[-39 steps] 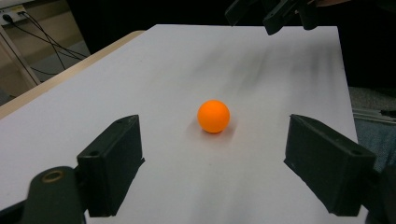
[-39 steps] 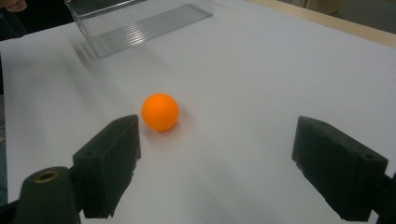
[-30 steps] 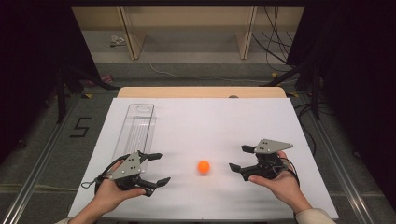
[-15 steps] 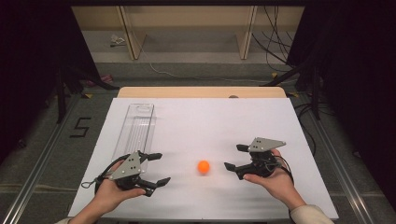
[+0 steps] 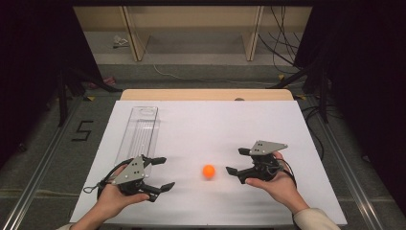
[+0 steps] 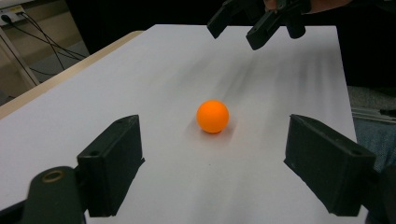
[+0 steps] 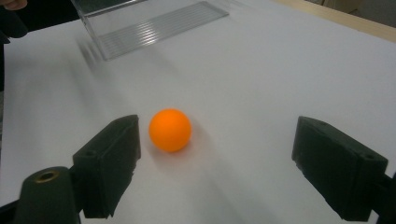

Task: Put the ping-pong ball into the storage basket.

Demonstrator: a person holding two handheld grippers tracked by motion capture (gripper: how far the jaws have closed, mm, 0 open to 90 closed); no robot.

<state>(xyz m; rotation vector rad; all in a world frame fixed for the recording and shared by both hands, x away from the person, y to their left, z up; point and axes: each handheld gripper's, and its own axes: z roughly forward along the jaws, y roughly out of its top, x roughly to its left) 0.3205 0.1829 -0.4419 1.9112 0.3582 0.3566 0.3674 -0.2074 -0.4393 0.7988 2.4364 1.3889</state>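
With the clear tray [image 7: 154, 23] being cut off at the frame's top edge, the orange ball [image 5: 208, 171] is lying on the bench [image 5: 210, 124] just beside the released right tool [image 5: 235, 160], between it and the released left tool [image 5: 163, 173].

A clear plastic tray [image 5: 140, 132] with a ribbed floor lies lengthwise along the left side of the white worktop [image 5: 210, 124], whose far edge shows a strip of bare wood. Beyond it, cables [image 5: 282, 36] trail over the grey floor [image 5: 201, 72], and a black "5" [image 5: 82, 131] is marked on the floor left of the worktop.
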